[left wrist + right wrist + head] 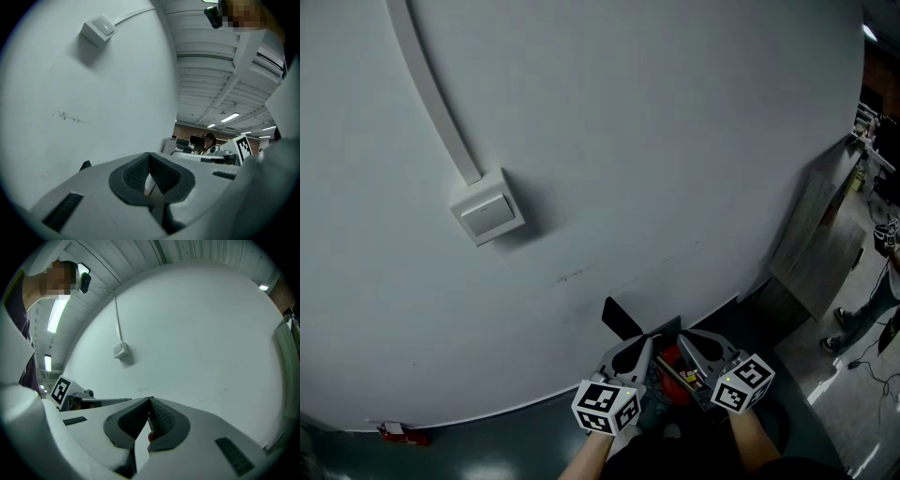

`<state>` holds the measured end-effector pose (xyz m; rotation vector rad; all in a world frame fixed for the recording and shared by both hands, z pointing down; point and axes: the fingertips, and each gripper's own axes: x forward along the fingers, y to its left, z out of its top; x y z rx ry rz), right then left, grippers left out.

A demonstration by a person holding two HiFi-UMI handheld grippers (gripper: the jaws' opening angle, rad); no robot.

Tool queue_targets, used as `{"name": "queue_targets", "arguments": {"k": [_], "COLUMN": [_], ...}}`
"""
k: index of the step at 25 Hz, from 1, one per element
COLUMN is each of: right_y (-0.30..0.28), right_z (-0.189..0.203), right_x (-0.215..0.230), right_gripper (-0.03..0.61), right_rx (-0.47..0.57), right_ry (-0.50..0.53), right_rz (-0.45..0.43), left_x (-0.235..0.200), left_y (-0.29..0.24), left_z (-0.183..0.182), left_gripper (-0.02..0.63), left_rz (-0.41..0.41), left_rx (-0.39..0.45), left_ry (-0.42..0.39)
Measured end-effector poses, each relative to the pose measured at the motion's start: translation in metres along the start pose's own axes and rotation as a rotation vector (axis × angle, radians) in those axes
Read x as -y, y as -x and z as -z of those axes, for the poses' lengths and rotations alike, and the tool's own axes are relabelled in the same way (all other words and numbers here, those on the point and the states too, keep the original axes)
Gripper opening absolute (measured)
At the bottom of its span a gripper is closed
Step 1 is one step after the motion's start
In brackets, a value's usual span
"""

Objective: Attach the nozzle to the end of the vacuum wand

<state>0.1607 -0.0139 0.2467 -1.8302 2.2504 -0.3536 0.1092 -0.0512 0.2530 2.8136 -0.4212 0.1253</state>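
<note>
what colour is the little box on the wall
The box is white, clearest in the head view.

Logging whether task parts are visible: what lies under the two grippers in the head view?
Below the left gripper and right gripper, both shut on nothing, part of a red object shows. The grippers cover the rest, so what it is cannot be told.

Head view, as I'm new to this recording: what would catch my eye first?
A pale wall fills the picture, with a white box mounted at left below a slanting conduit. At the bottom edge the left gripper and right gripper sit side by side, both shut, something red between them.
</note>
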Motion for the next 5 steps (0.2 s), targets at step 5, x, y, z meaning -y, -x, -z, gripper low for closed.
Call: {"name": "queue_targets", "arguments": {"k": [5], "right_y": [0.0004], "right_z": [0.0022], "right_x": [0.0037], "right_gripper": [0.017], "right_rx": [-0.001], "right_ry": [-0.011], "right_rz": [0.004], "left_x": [-0.0019], "left_y": [-0.0002], "left_z": [0.0035], "left_gripper": [0.005], "left_rz": [0.002], "left_rx": [-0.004], "left_ry": [0.010]}}
